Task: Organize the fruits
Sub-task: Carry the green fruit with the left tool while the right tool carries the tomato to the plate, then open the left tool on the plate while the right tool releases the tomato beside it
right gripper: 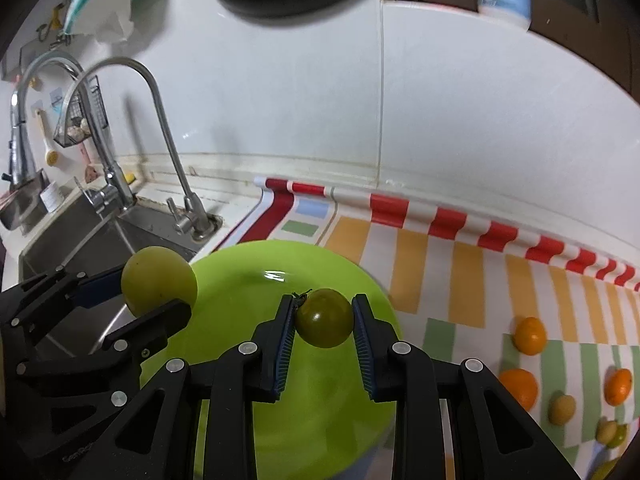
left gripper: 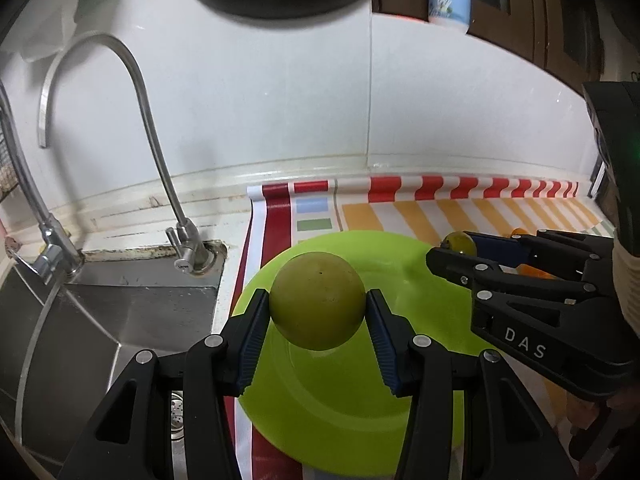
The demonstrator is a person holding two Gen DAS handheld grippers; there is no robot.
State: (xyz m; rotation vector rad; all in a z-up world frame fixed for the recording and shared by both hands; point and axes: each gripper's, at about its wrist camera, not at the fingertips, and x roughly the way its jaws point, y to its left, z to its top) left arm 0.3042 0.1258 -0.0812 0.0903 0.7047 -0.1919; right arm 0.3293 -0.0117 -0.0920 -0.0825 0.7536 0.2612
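Left gripper (left gripper: 317, 312) clamping dull yellow-green round fruit (left gripper: 317, 300), right gripper (right gripper: 324, 320) clamping smaller glossy dark-green fruit (right gripper: 325, 317)

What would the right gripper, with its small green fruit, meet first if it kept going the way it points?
Most likely the lime-green plate: the right gripper tilts down over it, small green fruit leading. Depth is uncertain.

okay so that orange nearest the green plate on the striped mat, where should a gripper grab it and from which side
Grip the orange across its widest middle, coming from above. It looks round and sits alone on the mat, clear of the plate, so both sides seem free for the fingers.
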